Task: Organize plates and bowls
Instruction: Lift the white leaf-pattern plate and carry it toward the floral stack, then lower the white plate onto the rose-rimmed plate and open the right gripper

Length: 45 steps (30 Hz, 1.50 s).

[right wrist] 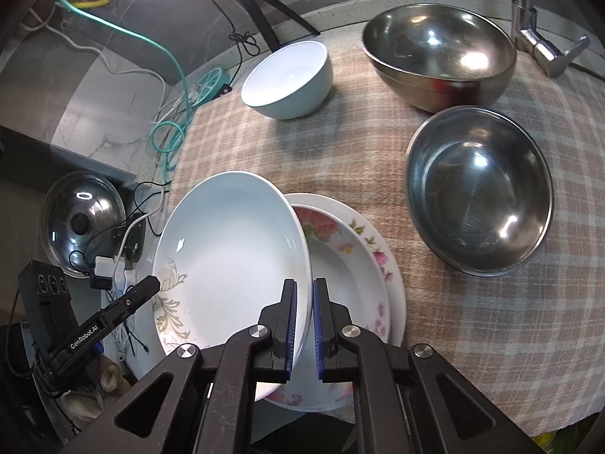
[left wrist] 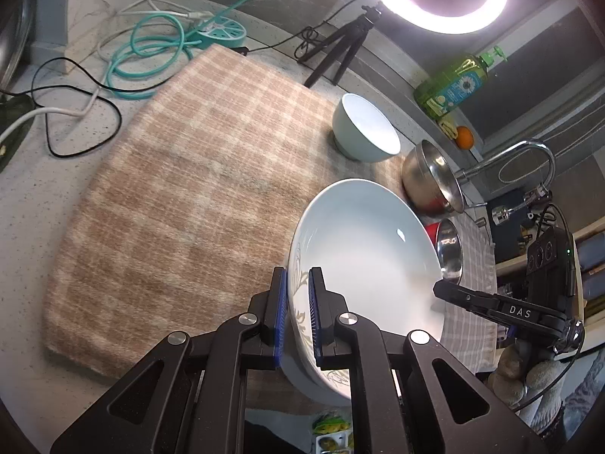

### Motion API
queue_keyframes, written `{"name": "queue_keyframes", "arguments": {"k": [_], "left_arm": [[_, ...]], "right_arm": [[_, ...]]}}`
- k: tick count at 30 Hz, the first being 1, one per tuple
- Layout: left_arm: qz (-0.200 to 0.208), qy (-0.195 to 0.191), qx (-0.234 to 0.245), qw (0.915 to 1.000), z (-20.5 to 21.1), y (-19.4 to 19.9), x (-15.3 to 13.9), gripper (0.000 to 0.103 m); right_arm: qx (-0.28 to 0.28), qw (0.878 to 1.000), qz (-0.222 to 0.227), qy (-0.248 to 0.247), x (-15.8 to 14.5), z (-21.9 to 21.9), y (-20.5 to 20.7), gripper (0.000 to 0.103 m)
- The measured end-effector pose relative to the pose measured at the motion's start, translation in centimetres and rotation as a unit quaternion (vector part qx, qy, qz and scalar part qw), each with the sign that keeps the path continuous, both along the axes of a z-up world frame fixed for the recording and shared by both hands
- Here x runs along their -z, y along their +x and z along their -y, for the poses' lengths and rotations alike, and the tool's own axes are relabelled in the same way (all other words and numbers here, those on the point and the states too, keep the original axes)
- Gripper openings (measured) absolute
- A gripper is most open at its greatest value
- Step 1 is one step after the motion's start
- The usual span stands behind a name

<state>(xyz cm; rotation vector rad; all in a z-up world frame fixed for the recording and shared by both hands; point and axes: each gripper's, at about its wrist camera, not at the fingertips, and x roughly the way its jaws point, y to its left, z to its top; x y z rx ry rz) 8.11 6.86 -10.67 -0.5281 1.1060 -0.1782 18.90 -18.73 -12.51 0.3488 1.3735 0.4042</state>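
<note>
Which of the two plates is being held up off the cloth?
The pale plate with the gold scroll pattern, gripped at opposite rims by both hand-held grippers; the pink-flowered plate lies flat beneath it.

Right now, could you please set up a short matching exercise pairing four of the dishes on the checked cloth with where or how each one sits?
Things:
1. pale blue plate
2. floral plate
3. pale blue bowl
4. small steel bowl

Places or states:
A. on the cloth next to the larger steel bowl
B. flat on the cloth, partly under another dish
C. tilted, its rim between the fingers of both the left tool and the right tool
D. alone near the tripod

Pairs: 1-C, 2-B, 3-D, 4-A
</note>
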Motion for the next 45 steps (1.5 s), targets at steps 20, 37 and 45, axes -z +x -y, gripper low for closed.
{"name": "queue_keyframes", "arguments": {"k": [20, 37, 45], "left_arm": [[-0.019, 0.007, 0.018, 0.9996, 2.3, 0.3, 1.5, 0.009], [-0.027, 0.008, 0.025, 0.9993, 2.9, 0.2, 2.1, 0.009], [-0.028, 0.01, 0.027, 0.9992, 3.0, 0.0, 2.4, 0.009]], "right_arm": [[0.018, 1.0, -0.018, -0.002, 1.6, 2.5, -0.8, 0.008], [0.021, 0.999, -0.024, -0.008, 2.1, 2.9, -1.3, 0.008], [0.023, 0.999, -0.027, -0.009, 2.4, 2.8, -1.5, 0.008]]}}
